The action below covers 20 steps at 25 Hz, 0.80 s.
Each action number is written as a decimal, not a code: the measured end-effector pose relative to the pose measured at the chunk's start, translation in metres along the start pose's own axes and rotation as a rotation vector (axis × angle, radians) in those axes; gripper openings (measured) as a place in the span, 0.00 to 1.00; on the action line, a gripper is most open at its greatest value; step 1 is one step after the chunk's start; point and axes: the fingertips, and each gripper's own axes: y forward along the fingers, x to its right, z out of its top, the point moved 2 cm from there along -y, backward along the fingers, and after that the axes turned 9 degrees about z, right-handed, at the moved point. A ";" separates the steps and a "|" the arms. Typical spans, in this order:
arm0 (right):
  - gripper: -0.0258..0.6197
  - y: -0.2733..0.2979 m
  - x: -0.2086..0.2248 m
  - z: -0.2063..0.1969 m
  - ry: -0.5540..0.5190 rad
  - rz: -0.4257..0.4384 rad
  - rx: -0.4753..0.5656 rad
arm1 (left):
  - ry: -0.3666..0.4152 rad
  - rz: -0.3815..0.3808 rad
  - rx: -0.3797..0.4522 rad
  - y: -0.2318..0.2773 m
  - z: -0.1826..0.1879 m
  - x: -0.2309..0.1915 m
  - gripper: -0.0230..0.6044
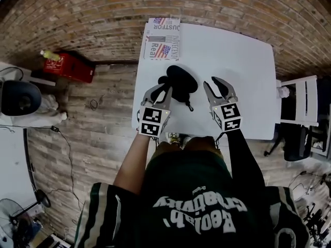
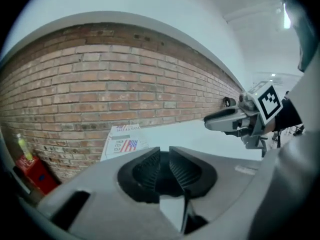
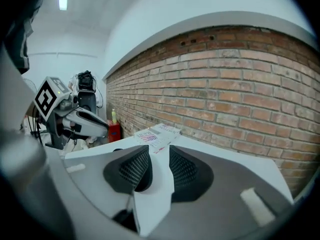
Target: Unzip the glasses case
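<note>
White rectangular surface (image 1: 243,61) against a brick wall, wood floor all round. The soft black oval glasses case (image 1: 181,81) sits a bit left of centre, well in from every edge. It's between the two grippers. The left hand-held gripper (image 1: 161,90) overlaps its left end in the head view, and the right hand-held gripper (image 1: 212,84) sits off to its right with bare white between, so the left is nearer. The long axis looks roughly side to side, and a thin black pull (image 1: 189,106) trails toward the person. Both sets of jaws are slightly apart, gripping nothing. Neither gripper view catches the case, so they're probably aimed over it. Plenty of bare room to the right and beyond, with just a flag-print magazine (image 1: 161,39) at the far-left corner.
</note>
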 end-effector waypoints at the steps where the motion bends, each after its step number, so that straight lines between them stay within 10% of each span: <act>1: 0.26 -0.008 0.002 0.005 -0.017 0.001 0.022 | -0.001 0.018 0.017 -0.005 0.008 0.000 0.14; 20: 0.30 -0.157 0.011 0.150 -0.087 0.095 0.445 | 0.052 0.303 0.379 -0.141 0.154 0.059 0.20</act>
